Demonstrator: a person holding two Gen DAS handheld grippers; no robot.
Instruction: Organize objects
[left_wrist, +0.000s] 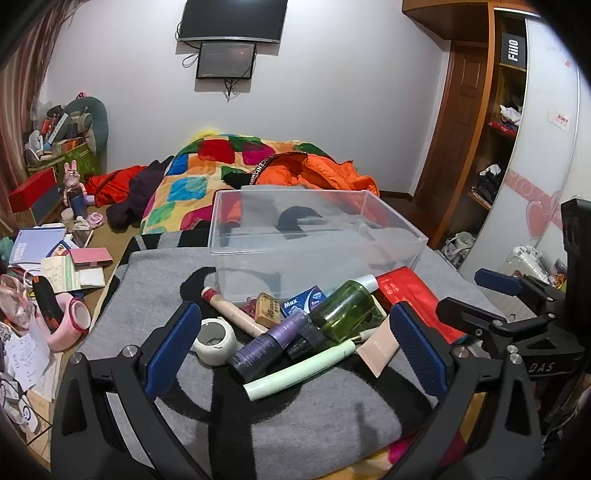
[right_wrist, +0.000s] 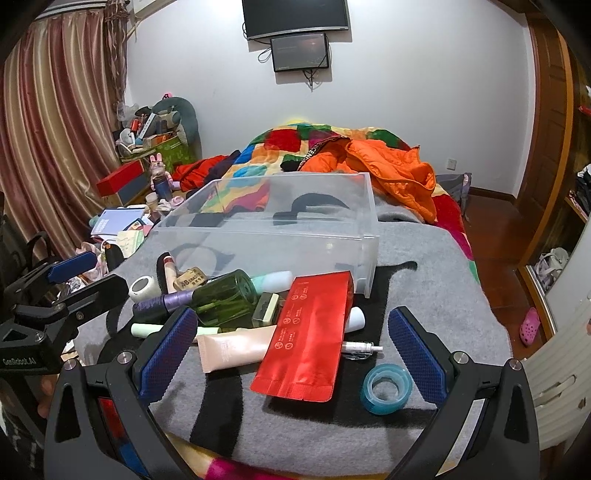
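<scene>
Since the clear plastic bin on the grey blanket looks empty, we judge the organizing hardly begun: every small item lies outside it, heaped just in front of its near wall. We count a green bottle, a purple tube, a pale green tube, a peach tube, a red foil pouch, a blue box, a white tape roll, and, a little apart on the right, a blue tape roll. Several overlap: the pouch rests across the peach tube, and the green bottle leans over the purple one. All of these we take as left to move.

Our left gripper hovers over the pile with its jaws spread wide, holding nothing. Our right gripper is likewise wide open and empty, straddling the pouch without touching it. Beyond lie a patchwork quilt and an orange jacket.
</scene>
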